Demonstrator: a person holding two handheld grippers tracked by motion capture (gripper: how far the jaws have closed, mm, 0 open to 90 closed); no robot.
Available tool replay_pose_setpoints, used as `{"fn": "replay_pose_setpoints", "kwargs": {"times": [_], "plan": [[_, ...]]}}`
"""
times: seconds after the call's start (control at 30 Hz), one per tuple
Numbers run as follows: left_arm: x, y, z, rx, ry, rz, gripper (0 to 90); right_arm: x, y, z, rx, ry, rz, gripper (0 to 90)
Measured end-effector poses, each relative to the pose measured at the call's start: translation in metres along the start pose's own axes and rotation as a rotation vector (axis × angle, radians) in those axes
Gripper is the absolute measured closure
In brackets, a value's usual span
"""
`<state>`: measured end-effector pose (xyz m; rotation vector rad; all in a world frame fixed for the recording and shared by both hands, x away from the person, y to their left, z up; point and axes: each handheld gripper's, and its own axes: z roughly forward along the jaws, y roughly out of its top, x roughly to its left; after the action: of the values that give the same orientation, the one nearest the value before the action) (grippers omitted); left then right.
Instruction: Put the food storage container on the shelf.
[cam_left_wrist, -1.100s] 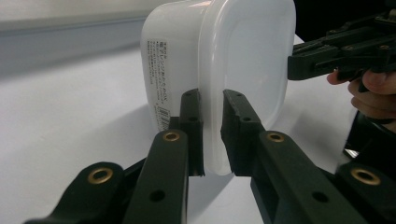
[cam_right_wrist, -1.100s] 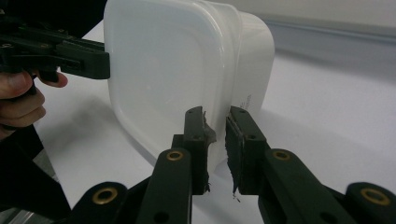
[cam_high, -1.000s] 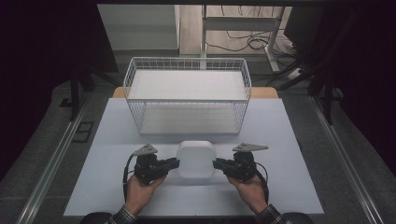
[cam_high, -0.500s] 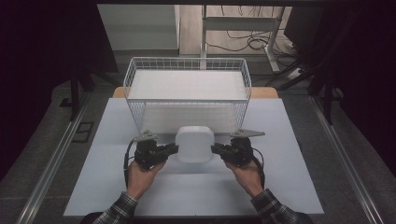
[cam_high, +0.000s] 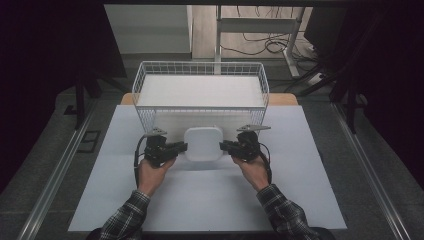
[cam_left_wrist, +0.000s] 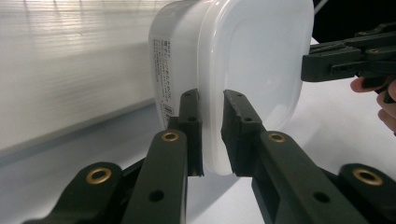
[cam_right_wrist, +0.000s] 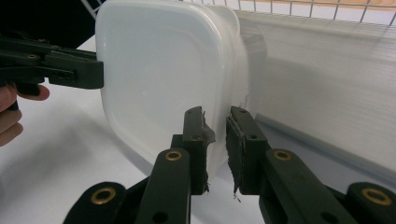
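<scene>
A white plastic container (cam_high: 203, 143) with a rounded square lid is held between my two grippers, just in front of the near wall of the wire basket (cam_high: 145, 117). My left gripper (cam_high: 182, 146) is shut on the lid's rim at the container's left side. My right gripper (cam_high: 224, 145) is shut on the rim at its right side. In the left gripper view the jaws (cam_left_wrist: 212, 98) pinch the thin rim of the container (cam_left_wrist: 252, 60), with the right gripper (cam_left_wrist: 308, 67) beyond. In the right gripper view the jaws (cam_right_wrist: 215, 114) clamp the rim of the container (cam_right_wrist: 159, 70), and the left gripper (cam_right_wrist: 98, 72) shows opposite.
The white wire basket has a white liner (cam_high: 200, 90) and stands at the table's far side. A white sheet (cam_high: 200, 200) covers the table toward the person. Metal rails (cam_high: 55, 175) run along both sides. Cables and a frame (cam_high: 260, 30) lie on the floor behind.
Both grippers have carried the container away from the person, from the middle of the sheet up to the basket's near wall. Both grips look the same.
</scene>
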<state>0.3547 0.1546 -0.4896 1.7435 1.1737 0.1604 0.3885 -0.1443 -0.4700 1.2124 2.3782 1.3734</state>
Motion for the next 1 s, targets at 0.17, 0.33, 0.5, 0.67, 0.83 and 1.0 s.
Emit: {"fn": "replay_pose_setpoints", "kwargs": {"times": [0.17,0.33,0.5,0.67,0.83,1.0], "plan": [[0.004,0.002,0.006,0.005,0.003,-0.013,78.4,-0.004,0.003,0.005,0.006,-0.010,0.003,77.2],[0.008,0.005,0.016,0.010,0.020,-0.014,78.0,-0.011,0.003,0.011,0.008,-0.021,0.018,77.0],[0.010,0.006,0.022,-0.004,0.032,-0.019,77.5,-0.019,0.003,0.015,-0.001,-0.014,0.044,76.7],[0.013,0.006,0.024,-0.031,0.016,-0.009,75.2,-0.020,0.005,0.017,-0.013,-0.012,0.031,74.6],[0.013,0.008,0.029,-0.050,0.045,0.031,70.0,-0.017,0.008,0.022,-0.029,-0.048,-0.022,68.4],[0.020,0.014,0.031,-0.076,0.059,0.015,61.2,-0.021,0.012,0.026,-0.060,-0.071,-0.018,62.3]]}}
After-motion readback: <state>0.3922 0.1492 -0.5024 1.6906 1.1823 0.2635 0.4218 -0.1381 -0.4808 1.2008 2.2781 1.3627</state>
